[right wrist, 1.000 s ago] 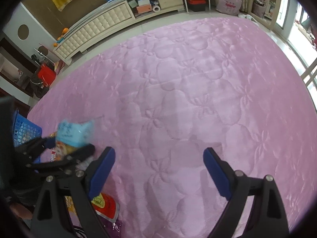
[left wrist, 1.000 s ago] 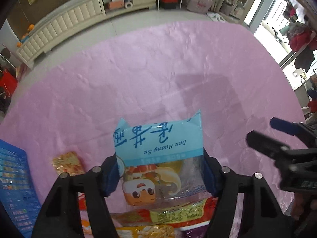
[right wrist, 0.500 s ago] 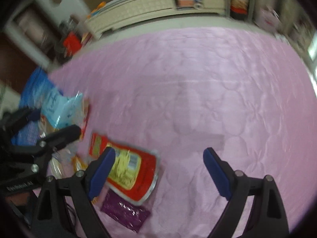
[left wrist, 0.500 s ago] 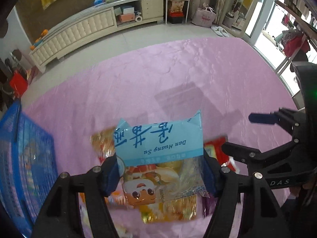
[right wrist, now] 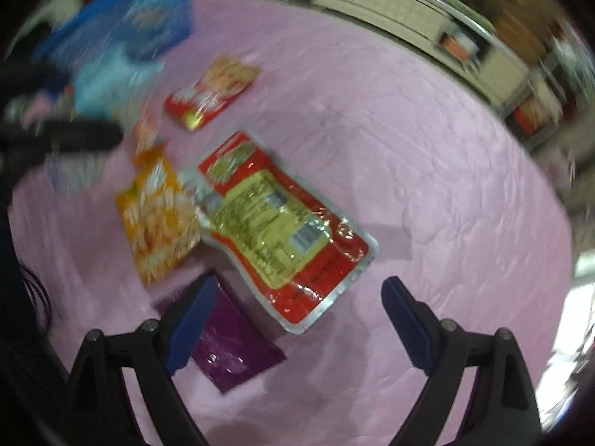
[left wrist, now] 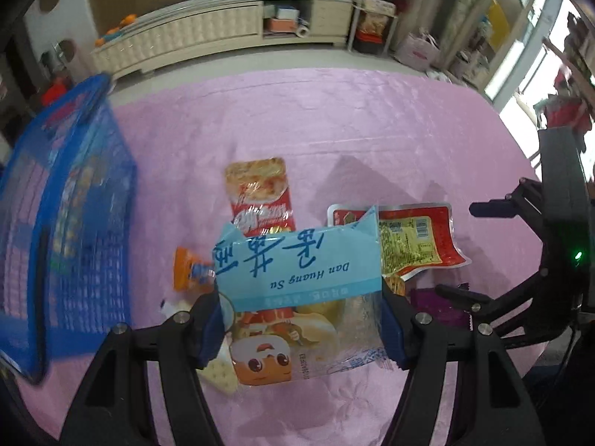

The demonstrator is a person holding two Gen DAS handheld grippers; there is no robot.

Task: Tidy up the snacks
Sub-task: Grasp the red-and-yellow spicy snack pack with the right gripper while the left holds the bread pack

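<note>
Your left gripper (left wrist: 301, 329) clamps the light-blue snack bag (left wrist: 297, 271) above the pink cloth (left wrist: 334, 119) beside the blue basket (left wrist: 67, 200), while your right gripper (right wrist: 297, 319) gapes wide over the red-and-yellow packet (right wrist: 282, 223).

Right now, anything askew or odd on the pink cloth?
Nothing spilled or torn. The red-and-yellow pouch lies askew, overlapping the orange snack bag. The left gripper holds the blue Dan Huang Su packet with its print upside down.
</note>
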